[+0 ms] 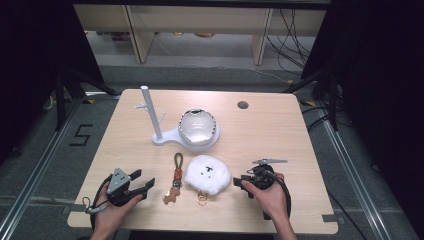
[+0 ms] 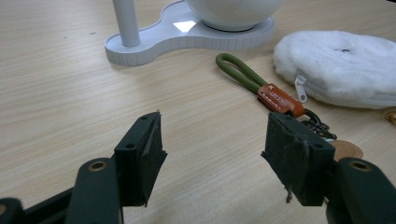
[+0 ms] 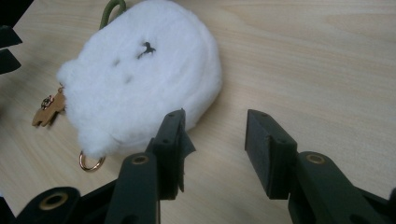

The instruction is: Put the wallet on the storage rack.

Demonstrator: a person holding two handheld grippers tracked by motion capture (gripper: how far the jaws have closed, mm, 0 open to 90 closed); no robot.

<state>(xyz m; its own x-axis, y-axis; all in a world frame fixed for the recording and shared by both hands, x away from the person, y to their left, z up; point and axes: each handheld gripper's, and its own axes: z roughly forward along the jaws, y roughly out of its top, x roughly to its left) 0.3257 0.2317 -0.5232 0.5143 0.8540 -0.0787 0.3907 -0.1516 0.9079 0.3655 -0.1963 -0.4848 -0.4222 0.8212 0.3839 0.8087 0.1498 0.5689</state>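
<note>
On the table (image 1: 125, 145) I count one white fluffy pouch (image 1: 207, 174), one olive-strap keychain (image 1: 176, 178), one white stand (image 1: 159, 131) carrying one glossy ball (image 1: 198, 127), and my two grippers. The pouch covers part of its gold ring (image 3: 91, 162), and the keychain's small charms are too fine to make out. My left gripper (image 1: 142, 185) is spread wide on nothing, the keychain at about two o'clock, just beside its far jaw. My right gripper (image 3: 215, 140) gapes empty too, the pouch near at ten o'clock.

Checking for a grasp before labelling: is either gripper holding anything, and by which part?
Nothing is held: left gripper and right gripper both stand open.
</note>
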